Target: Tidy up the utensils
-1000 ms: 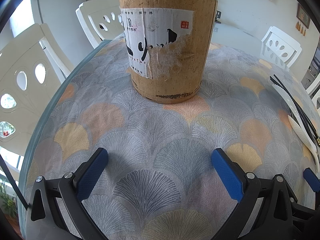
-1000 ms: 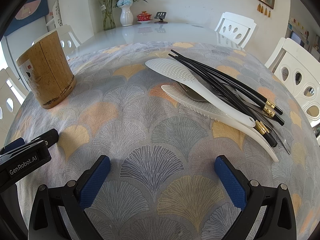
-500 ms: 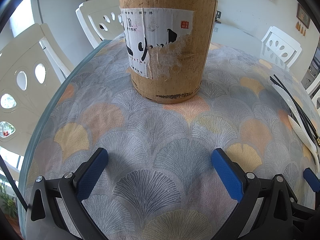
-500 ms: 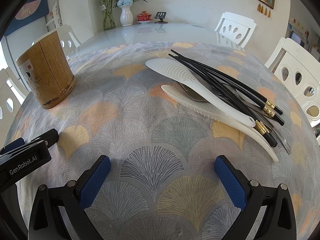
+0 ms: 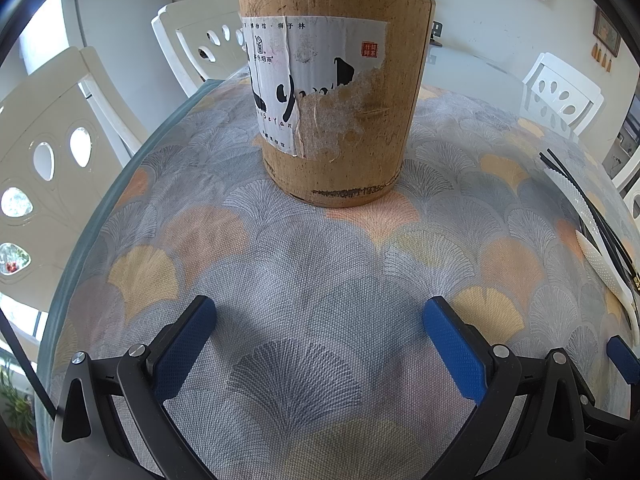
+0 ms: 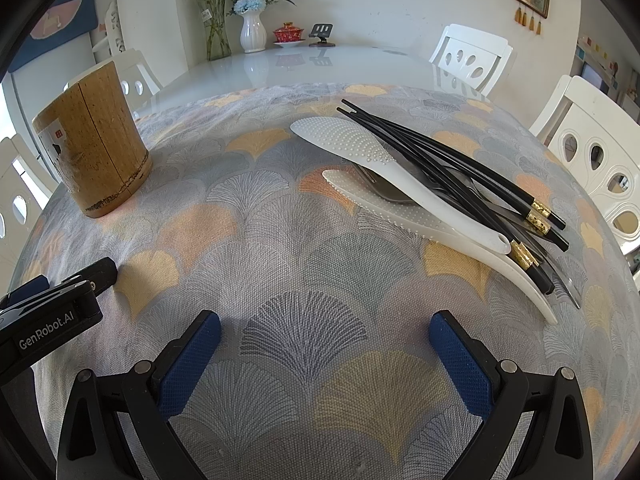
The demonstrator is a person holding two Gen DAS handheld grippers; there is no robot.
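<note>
A: Gripper status?

B: We read the left gripper (image 5: 318,314) with its blue pads (image 5: 452,350) spread wide apart and nothing between them, low over the fan-patterned tablecloth (image 5: 280,264). The right gripper (image 6: 325,330) stands the same: fingers wide apart, nothing held. In the right wrist view the left unit's black housing shows at the lower left, printed "GenRobot.AI" (image 6: 46,334).

A: Location of the holder?

B: The bamboo holder (image 5: 334,92) stands upright on the cloth straight ahead of the left gripper, apart from it. We see a white paper label (image 5: 304,76) on its front, partly torn away at the lower right. It carries black brush calligraphy, small Chinese characters along the top edge, a red seal stamp (image 5: 369,50), and Latin letters reading roughly "Seyan"; the remaining print is too small to read.

A: Location of the utensils?

B: They lie in one pile on the cloth, right of the holder and well apart from it. We count two white dimpled rice paddles (image 6: 384,172), one overlapping the other, black chopsticks (image 6: 452,168) with gold bands across them, and metal cutlery (image 6: 390,196) partly hidden underneath.

A: Surroundings?

B: White chairs (image 6: 596,156) ring the table; a white vase of flowers (image 6: 253,32) stands at the far edge.
</note>
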